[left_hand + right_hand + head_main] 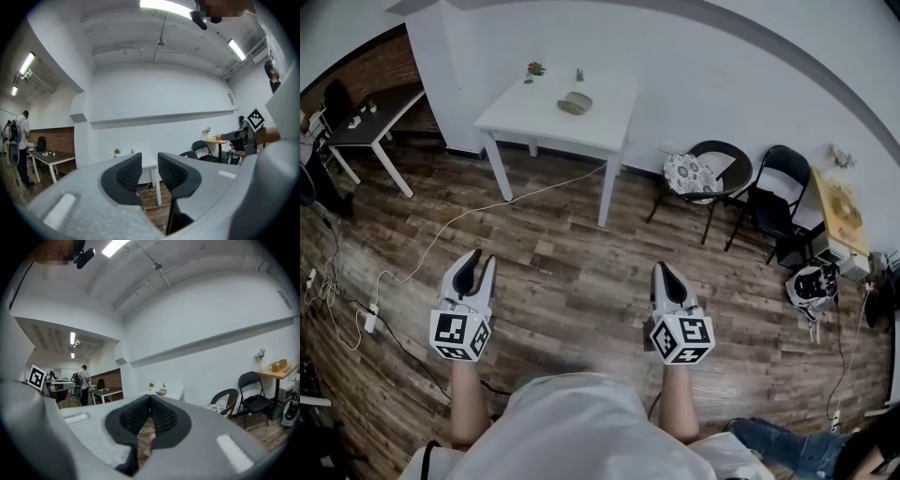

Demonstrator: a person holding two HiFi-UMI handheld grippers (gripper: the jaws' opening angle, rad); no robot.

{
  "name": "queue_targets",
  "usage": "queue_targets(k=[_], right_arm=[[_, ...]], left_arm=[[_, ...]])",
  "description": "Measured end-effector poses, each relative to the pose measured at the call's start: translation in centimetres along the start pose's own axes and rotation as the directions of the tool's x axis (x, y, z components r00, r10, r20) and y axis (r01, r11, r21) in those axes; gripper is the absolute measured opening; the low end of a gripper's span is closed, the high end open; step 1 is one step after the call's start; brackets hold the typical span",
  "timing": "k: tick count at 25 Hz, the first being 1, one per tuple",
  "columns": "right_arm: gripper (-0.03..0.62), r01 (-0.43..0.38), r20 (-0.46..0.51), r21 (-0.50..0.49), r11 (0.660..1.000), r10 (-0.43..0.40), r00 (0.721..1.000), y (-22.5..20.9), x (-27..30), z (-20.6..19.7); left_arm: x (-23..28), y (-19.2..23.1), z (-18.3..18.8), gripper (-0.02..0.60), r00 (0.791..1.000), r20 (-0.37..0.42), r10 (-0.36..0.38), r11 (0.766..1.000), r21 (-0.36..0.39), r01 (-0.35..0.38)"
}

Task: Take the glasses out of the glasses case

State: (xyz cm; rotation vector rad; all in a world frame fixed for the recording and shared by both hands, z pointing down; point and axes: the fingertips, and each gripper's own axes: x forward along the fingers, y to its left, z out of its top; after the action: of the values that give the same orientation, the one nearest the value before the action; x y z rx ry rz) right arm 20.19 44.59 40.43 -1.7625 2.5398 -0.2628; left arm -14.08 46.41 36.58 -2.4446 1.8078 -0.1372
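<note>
A grey-brown glasses case (575,102) lies closed on a white table (534,120) by the far wall, well ahead of both grippers. It also shows small in the right gripper view as the glasses case (161,392), just above the jaws. No glasses can be seen. My left gripper (478,270) hangs over the wooden floor with a narrow gap between its jaws and nothing in it; in its own view the left gripper (150,171) frames the table's leg. My right gripper (667,274) is level with it, jaws together and empty, with the pads of the right gripper (150,403) touching.
Two small potted plants (534,69) stand on the white table. Two dark chairs (717,173) and a small wooden table (836,208) are at the right. A dark desk (370,117) stands at the left, with a person (21,140) beside it. Cables (356,309) trail over the floor.
</note>
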Motion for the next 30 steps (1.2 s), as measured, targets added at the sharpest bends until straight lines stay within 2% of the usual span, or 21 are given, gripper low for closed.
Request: queue_targets(k=[8,13,20,30], right_arm=[[0.003,-0.017,-0.008,0.013,1.000,0.017,1.000,-3.1,2.1,0.0],[0.003,-0.016,-0.015,0.035,0.999,0.016,1.000,-4.1,4.2,-0.5],[0.003,-0.008,-0.012,0.036,0.999,0.008,1.000,-4.5,8.6,-0.6],[0.002,0.031,-0.021,0.037,0.999,-0.030,0.999,-4.6,18.1,0.6]], left_arm=[[3.3,-1.6,-0.2,0.117,1.000,-0.030,0.001,1.000,0.012,-0.001],[5.1,-1.0,-0.9,0.117,0.999,-0.045,0.004,1.000,0.014,-0.004],[8.7,1.6,-2.3,0.117,0.999,-0.051,0.011,1.000,-0.008,-0.011],[17.5,7.4,-2.9,0.117,0.998,-0.061,-0.032,0.999,-0.022,0.030]])
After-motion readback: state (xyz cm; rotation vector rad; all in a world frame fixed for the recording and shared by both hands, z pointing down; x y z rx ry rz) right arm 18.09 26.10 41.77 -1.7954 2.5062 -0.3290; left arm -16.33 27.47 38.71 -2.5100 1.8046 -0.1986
